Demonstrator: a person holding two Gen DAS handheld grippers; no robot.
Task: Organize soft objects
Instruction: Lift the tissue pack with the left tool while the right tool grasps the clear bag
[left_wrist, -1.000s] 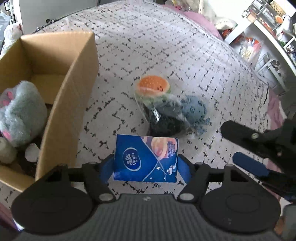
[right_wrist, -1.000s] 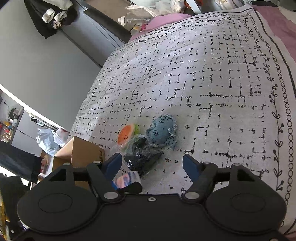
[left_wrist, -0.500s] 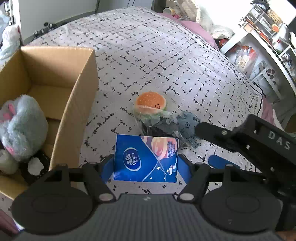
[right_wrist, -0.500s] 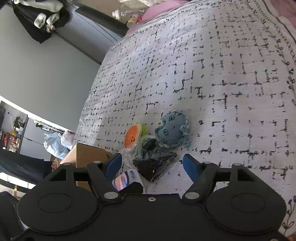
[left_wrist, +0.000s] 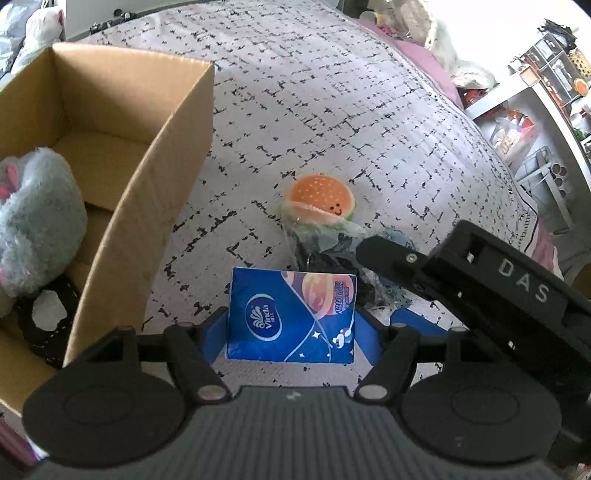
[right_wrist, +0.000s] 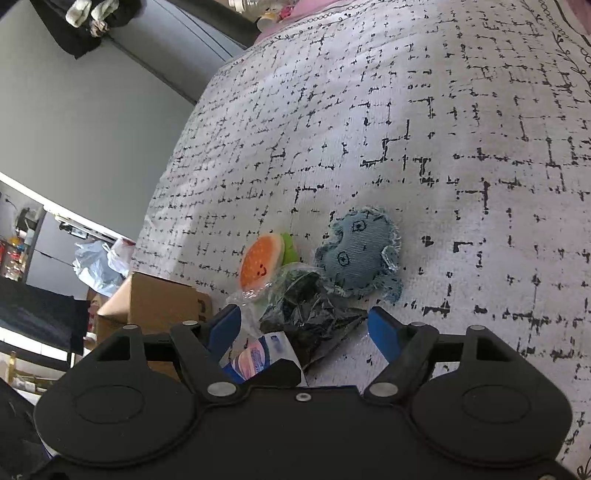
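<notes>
My left gripper (left_wrist: 291, 330) is shut on a blue Vinda tissue pack (left_wrist: 291, 314) and holds it above the bed, beside the cardboard box (left_wrist: 147, 192). A burger plush (left_wrist: 319, 201) in clear wrap, a dark bagged item (left_wrist: 325, 264) and a blue denim octopus lie just beyond. My right gripper (right_wrist: 304, 325) is open and empty, its jaws astride the dark bagged item (right_wrist: 310, 306). The burger plush (right_wrist: 258, 266) and denim octopus (right_wrist: 360, 254) lie right ahead of it. The tissue pack also shows in the right wrist view (right_wrist: 258, 354).
A grey plush rabbit (left_wrist: 33, 221) and dark items sit inside the box. The patterned bedspread (left_wrist: 332, 92) stretches beyond. Shelves (left_wrist: 535, 92) with clutter stand at the right. A grey wall (right_wrist: 92, 110) and plastic bags (right_wrist: 96, 266) are left of the bed.
My right gripper has moved in and down over the pile of soft items, now covering the octopus in the left wrist view. The left gripper shifted slightly and kept its hold on the tissue pack.
</notes>
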